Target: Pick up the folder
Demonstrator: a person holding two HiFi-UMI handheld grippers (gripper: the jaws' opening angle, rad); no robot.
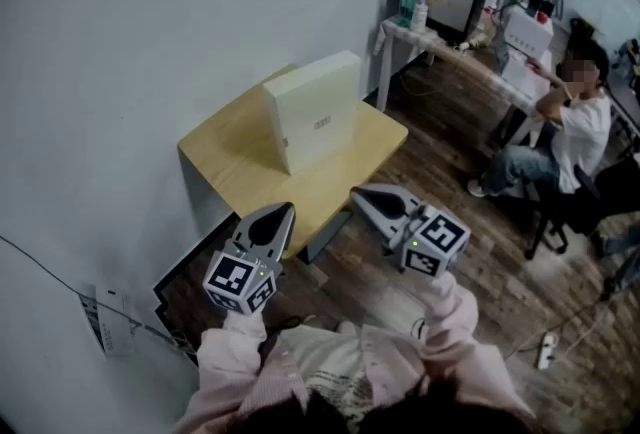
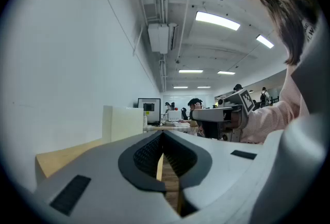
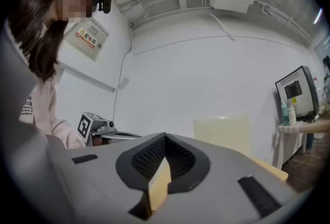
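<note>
Left gripper [image 1: 281, 214] and right gripper [image 1: 362, 196] both clenched, nothing between the jaws, level at the near edge of the wooden table [image 1: 215, 154]. White folder [image 1: 310, 87] stands upright mid-table, path clear. Its label [image 1: 322, 123] is unreadable. Broad face toward the grippers, long axis left-right. Seated person [image 1: 575, 127] far right.

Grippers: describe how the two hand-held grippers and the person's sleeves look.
Both the left gripper and right gripper are grey, tapering shells with dark ribbed pads. Each carries a white cube with black square markers. The sleeves are pale pink.
</note>
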